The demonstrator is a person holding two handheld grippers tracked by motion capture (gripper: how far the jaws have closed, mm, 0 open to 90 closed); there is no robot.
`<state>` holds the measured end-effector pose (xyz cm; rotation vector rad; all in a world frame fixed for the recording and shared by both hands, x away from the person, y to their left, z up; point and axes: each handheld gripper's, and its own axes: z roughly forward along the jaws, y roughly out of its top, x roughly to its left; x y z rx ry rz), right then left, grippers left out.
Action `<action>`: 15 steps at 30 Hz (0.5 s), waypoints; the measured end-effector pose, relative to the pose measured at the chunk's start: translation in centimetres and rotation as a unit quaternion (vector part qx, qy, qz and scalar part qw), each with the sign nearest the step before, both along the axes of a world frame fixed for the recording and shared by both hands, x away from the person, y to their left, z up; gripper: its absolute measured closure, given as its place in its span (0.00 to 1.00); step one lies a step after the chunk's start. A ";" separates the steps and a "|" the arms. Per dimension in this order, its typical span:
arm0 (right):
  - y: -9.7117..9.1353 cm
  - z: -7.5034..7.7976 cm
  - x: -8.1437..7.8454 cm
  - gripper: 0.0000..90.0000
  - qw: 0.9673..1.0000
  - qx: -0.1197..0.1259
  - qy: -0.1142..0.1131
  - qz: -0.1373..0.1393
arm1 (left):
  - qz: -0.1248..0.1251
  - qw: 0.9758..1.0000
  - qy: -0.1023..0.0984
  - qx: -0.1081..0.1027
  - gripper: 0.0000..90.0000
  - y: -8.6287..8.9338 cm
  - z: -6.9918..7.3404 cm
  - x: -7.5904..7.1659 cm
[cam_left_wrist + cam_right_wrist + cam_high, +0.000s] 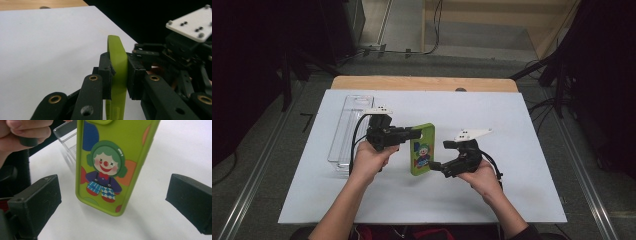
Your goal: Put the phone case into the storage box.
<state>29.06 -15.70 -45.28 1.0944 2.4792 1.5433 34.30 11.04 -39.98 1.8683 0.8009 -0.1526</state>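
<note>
Green phone case (422,149) lengthwise front-to-back, in left tool (414,134).

The phone case (113,167) clamped in the left gripper (119,75) is seen to be smooth lime-green plastic with a soft sheen, and a glossy clown print is carried on its back. The gripper's pads (106,75) look like matt black rubber, scuffed at the edges, and brass-coloured metal rivets are set in the matt black plastic links. Beyond the left gripper, a clear glossy plastic tray (351,131) is seen. The counter (512,130) is covered by a matt white sheet, with pale wood at its far edge.
</note>
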 end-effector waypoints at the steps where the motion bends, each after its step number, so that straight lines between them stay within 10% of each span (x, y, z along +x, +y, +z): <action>1: -0.3 0.1 0.0 0.00 1.000 0.003 0.002 0.000 | -0.004 1.000 0.002 -0.003 0.86 0.0 0.0 0.0; 15: -2.5 1.7 0.1 0.00 0.999 0.026 -0.015 0.025 | -0.064 0.998 -0.022 -0.001 0.86 -0.5 0.5 -0.6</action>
